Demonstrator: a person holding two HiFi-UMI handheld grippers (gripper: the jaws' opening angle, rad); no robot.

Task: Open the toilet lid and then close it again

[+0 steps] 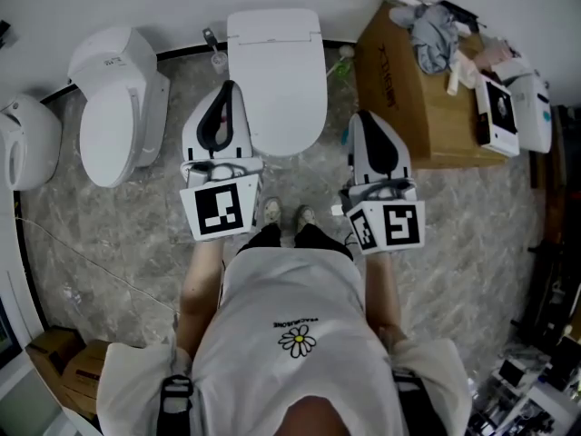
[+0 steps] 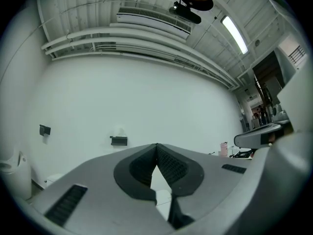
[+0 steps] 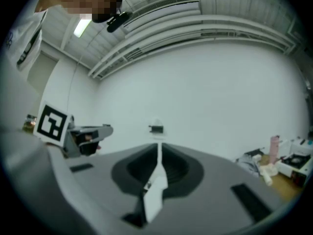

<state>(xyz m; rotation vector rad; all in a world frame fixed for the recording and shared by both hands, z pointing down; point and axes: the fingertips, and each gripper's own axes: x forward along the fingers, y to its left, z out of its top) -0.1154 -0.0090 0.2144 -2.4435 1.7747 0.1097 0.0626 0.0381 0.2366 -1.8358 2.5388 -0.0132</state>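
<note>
Standing at the toilet (image 1: pixel 272 27), both grippers empty, lid down.
Nearest, holding the left gripper (image 1: pixel 228 86) and right gripper (image 1: pixel 362 115) pinched closed on nothing, flanking the toilet's front end and touching nothing. Beyond them, finding the lid (image 1: pixel 277 89) lying flat on the bowl. Judging opening not begun, or closing done; if opening, needing a jaw tip hooking under the lid's front edge.

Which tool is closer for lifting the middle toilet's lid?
Probably the left tool. In the head view, its shut tip sits right beside the edge of the closed lid. The right tool, also shut, is farther off to the side.
</note>
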